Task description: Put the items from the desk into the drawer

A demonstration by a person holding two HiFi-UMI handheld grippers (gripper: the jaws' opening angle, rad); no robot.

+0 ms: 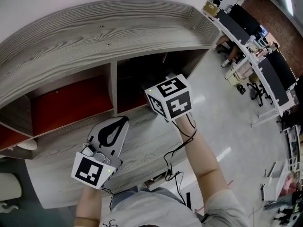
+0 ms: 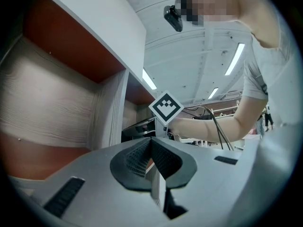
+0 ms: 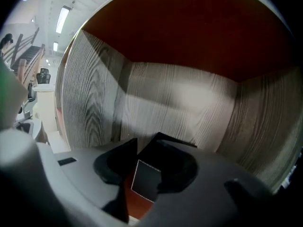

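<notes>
While the left tool (image 2: 151, 148) hovers nearest the person, jaws together and empty, above the grey wood-grain surface (image 1: 142, 145), the right tool (image 3: 147, 143) reaches into the red-lined compartment (image 3: 189, 32), jaws wide. A thin dark rectangular card (image 3: 146, 179) sits unclamped between them. Assessment: this item appears delivered and withdrawal remains. No further loose item is evident on the surface.

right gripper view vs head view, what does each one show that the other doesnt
Only the right gripper view: the jaws of the right gripper standing apart, a small dark flat item between them, and the wood-grain back wall. Only the head view: the left gripper over the desk top, and the office floor. Both: the red-lined compartment that the right gripper reaches into.
</notes>
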